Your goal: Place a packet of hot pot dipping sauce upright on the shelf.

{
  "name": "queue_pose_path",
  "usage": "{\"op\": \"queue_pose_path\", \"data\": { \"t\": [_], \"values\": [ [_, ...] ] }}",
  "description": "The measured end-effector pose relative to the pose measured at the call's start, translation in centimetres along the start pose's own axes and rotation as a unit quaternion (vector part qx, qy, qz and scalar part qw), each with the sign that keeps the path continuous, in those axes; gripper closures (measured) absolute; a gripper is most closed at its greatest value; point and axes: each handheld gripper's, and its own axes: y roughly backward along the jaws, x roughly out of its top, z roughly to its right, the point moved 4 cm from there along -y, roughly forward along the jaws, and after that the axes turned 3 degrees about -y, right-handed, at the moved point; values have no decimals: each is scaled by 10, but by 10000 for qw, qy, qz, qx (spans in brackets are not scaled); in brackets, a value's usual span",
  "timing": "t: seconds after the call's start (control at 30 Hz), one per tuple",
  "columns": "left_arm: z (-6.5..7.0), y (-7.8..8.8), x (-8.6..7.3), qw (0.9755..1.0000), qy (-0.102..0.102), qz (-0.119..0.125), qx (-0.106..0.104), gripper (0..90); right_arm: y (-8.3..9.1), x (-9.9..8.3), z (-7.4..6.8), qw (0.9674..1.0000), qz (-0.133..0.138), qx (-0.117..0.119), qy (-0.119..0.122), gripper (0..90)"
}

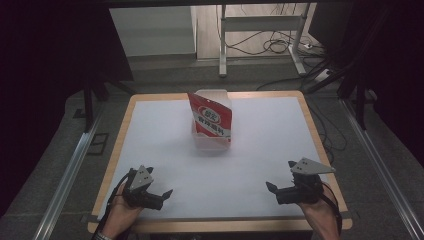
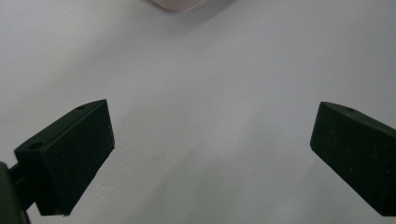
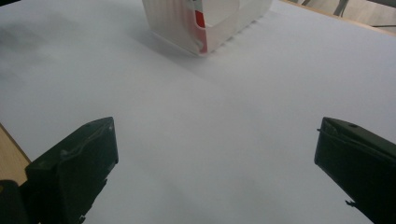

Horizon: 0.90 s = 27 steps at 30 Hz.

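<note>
Red snack bag (image 1: 212, 119) sits upright in the clear tub (image 1: 212, 142), mid-table. Both the left gripper (image 1: 161, 196) and right gripper (image 1: 274, 191) sit well short of the tub, jaws wide apart. Bag's probably light and crinkly, so pinch its top edge.

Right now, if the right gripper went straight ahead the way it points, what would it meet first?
Probably the white bin holding the red packet; the right gripper is open, with bare white table between. Depth is unclear.

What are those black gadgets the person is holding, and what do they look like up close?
They are two hand-held grippers. The left gripper and right gripper are black, each topped by a grey three-cornered plate with small dark dots. Each ends in two blocky black jaws with flat, matte pads. A dark cable loops back along each wrist. The forearms look bare, with no sleeves.
</note>
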Motion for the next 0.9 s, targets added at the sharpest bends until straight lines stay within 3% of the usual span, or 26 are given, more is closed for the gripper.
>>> {"op": "queue_pose_path", "data": {
  "t": [0.63,0.9],
  "values": [
    [1,-1,0,10000,-18,-34,-8,0,23,-26,18,9981,135,-550,-240,0],
    [0,-1,-1,10000,-23,-33,0,0,25,-42,26,9969,44,-671,-397,0]
  ]
}}
